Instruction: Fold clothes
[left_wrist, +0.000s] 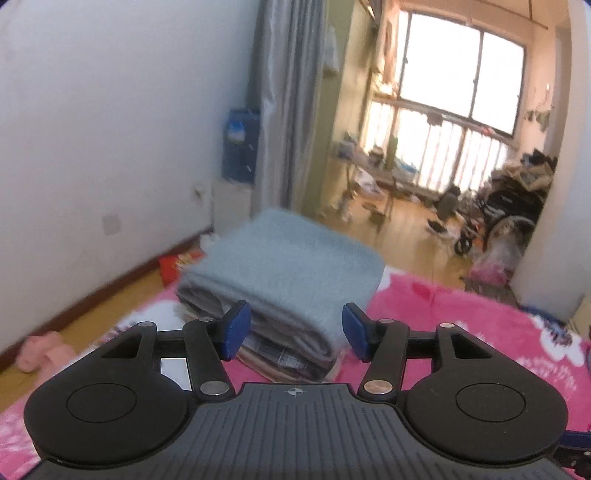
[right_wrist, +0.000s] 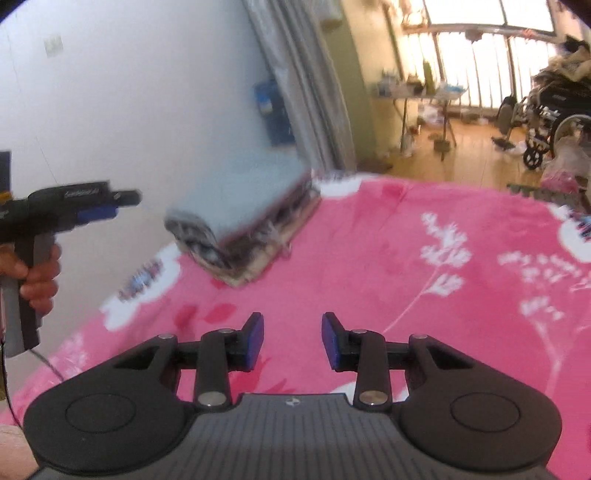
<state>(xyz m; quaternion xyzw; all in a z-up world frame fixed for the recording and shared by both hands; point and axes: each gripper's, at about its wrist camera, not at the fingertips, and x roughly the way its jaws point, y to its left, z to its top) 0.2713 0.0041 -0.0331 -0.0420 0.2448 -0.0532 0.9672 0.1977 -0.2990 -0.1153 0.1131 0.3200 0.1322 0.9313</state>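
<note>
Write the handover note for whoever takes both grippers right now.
Left gripper: open, empty, pointing at the stack.
Right gripper: open, empty, over the bare pink blanket.
Stack: folded clothes, light blue piece on top, at the blanket's far left corner near the wall.
Done: everything in view is folded and stacked.
Left: no loose garment shows in either view; look outside them for more to fold.

Home bedrm, bed w/ pink blanket, curtain
</note>
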